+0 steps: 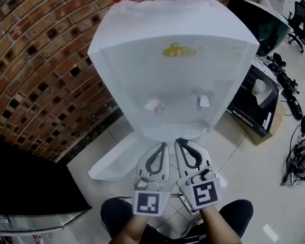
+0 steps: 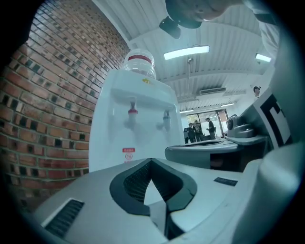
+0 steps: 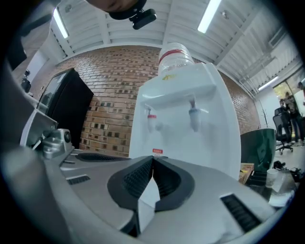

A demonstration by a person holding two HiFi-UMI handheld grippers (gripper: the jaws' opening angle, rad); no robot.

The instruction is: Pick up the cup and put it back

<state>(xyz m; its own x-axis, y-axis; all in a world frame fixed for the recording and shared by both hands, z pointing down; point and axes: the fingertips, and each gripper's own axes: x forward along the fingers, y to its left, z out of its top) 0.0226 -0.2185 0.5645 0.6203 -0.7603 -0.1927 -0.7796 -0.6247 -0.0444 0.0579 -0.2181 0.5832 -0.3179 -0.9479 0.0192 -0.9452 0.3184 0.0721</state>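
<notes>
The only candidate for the cup is a small pale cup-like thing, seemingly upright on the black box to the right of the water dispenser; whether it truly is the cup cannot be told. It lies well apart from both tools, off to the side of the right gripper, which looks nearer than the left gripper. Both point at the dispenser's front, jaws clenched together and empty.

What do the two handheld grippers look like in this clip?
Left gripper and right gripper match: pale grey plastic bodies, black ribbed pads lining the jaws, each with a marker cube bearing black-and-white squares. No cables or sleeves show.
</notes>
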